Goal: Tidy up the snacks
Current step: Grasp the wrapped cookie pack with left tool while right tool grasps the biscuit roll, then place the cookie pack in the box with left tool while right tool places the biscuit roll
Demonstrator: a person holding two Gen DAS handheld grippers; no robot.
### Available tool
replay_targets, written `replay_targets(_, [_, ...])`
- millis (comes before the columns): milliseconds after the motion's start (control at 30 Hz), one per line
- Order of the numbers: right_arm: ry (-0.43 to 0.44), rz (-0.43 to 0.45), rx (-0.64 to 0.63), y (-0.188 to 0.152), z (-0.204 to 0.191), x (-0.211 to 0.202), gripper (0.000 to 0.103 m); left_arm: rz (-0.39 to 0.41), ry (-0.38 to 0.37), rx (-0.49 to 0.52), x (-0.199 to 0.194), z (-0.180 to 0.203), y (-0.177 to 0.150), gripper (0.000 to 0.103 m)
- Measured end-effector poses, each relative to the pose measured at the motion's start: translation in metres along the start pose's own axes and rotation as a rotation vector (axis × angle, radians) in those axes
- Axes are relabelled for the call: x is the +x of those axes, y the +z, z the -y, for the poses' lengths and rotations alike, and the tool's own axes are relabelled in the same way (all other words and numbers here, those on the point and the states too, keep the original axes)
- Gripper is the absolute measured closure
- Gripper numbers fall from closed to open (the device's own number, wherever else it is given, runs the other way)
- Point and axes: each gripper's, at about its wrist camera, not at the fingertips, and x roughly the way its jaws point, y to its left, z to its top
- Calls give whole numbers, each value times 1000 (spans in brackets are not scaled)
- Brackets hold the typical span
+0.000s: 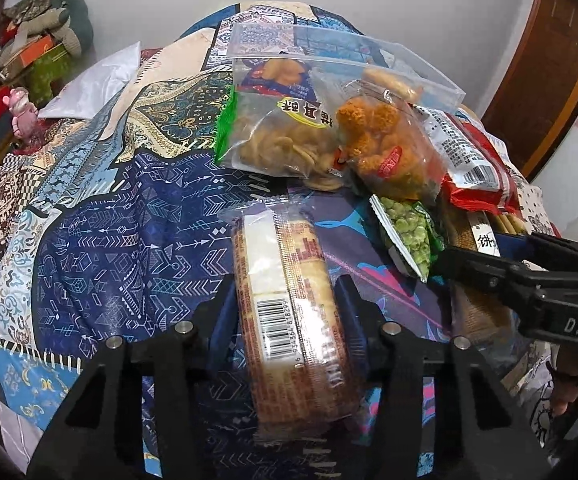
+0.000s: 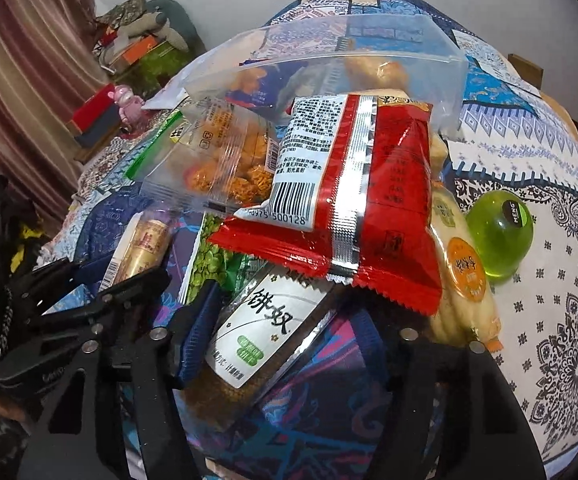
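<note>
- Patterned patchwork cloth [image 1: 101, 240] is spread over the table, with a pale wall behind and a wooden door off to one side.
- A clear plastic bin [image 2: 445, 92] stands at the far end, and the snacks are heaped against its near wall.
- In the left claw [image 1: 289, 320] a round biscuit sleeve [image 1: 289, 300] is clamped across its width, on the near side of the bin; a barcode with digits is seen on the wrapper.
- The sleeve is judged stiff but brittle inside slick film, so a gentle mid-body hold is advised.
- The right claw [image 2: 285, 340] is held apart around a cracker pack [image 2: 265, 332], which lies below the bin; only the one pad looks to be touching it.
- The characters 饼奴 are read on that pack; it is judged light and crushable, best taken across its short sides.
- A red packet [image 2: 369, 208] is draped over the cracker pack, its barcode ending 500128; it is judged slippery and likely to slide.
- A green pea bag [image 1: 409, 232] and a fried snack bag [image 1: 385, 148] sit nearer the bin.
- A green ball [image 2: 503, 234] marked MENG rests beside the heap.
</note>
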Motion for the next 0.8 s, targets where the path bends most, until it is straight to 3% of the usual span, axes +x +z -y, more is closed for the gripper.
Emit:
replay_targets(167, [-2, -5, -31, -4, 1, -9, 61, 18, 6, 10, -9, -2, -1, 56])
replay_targets(333, [-12, -5, -51, -4, 4, -18, 69, 60, -3, 19, -29, 0, -2, 56])
replay_targets(800, [28, 88, -48, -3, 2, -60, 70, 177, -35, 7, -77, 2, 22, 56])
